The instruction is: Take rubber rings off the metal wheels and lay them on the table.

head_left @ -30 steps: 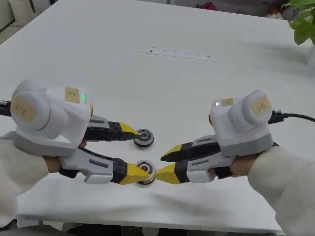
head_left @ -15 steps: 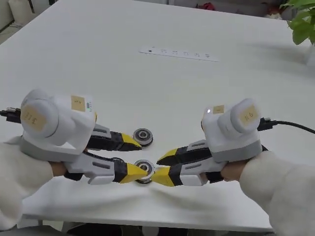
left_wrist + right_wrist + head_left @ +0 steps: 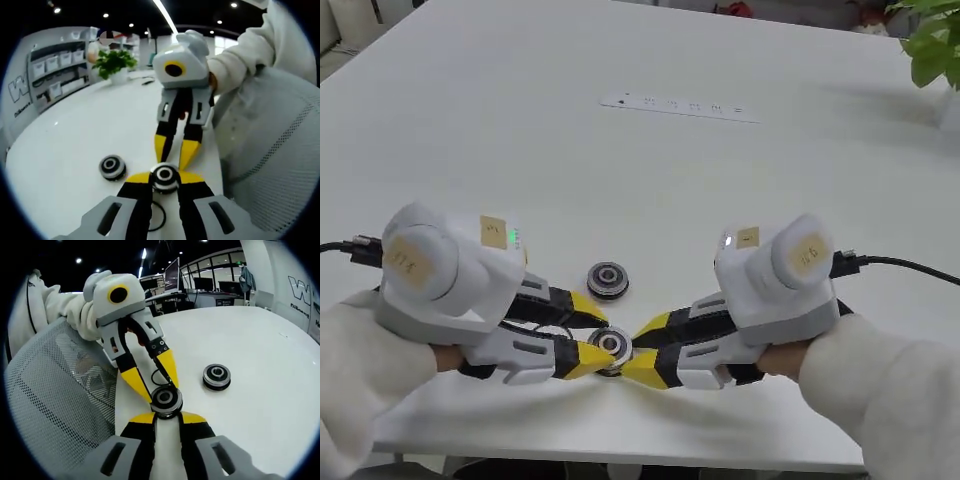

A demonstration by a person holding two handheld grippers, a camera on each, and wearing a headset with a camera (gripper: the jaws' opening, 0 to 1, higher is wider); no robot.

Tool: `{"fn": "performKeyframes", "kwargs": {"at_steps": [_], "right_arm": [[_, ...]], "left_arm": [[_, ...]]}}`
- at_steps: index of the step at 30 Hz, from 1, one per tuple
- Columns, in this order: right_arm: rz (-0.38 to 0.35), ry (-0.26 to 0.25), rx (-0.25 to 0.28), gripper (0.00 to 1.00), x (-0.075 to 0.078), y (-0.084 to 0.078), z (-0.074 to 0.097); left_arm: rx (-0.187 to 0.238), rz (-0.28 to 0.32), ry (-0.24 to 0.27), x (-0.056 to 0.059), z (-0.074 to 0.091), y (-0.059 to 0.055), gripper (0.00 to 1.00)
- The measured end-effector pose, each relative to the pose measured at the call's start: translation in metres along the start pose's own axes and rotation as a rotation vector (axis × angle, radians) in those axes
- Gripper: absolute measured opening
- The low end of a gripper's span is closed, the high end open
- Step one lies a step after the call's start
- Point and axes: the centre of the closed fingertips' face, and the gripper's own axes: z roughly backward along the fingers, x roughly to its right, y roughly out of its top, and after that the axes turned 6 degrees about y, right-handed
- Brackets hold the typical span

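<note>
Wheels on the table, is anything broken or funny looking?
Nothing looks broken or spilled. One wheel lies flat by itself; the left tool and right tool meet at the other wheel near the table edge. A thin black ring lies loose on the table under the left tool, which fits the job.

Between left gripper and right gripper: we find no passage; the near wheel plugs the gap.
Just beyond the tips: second wheel.
Under the left gripper: loose ring.
Far ahead: power strip.
Outboard of both, and between second wheel and strip: we list open table.
</note>
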Motion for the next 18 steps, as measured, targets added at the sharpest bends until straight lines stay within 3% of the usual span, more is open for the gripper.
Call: {"fn": "performKeyframes", "kwargs": {"at_steps": [3,18], "right_arm": [[-0.003,0.000,0.001,0.13,-0.0002,-0.0002,0.0008],[0.001,-0.026,0.006,0.00,0.0050,0.0003,0.0026]], "left_arm": [[0.011,0.001,0.001,-0.0004,0.0001,0.0021,0.15],[0.019,0.015,0.013,-0.0012,0.0005,0.0020,0.14]]}}
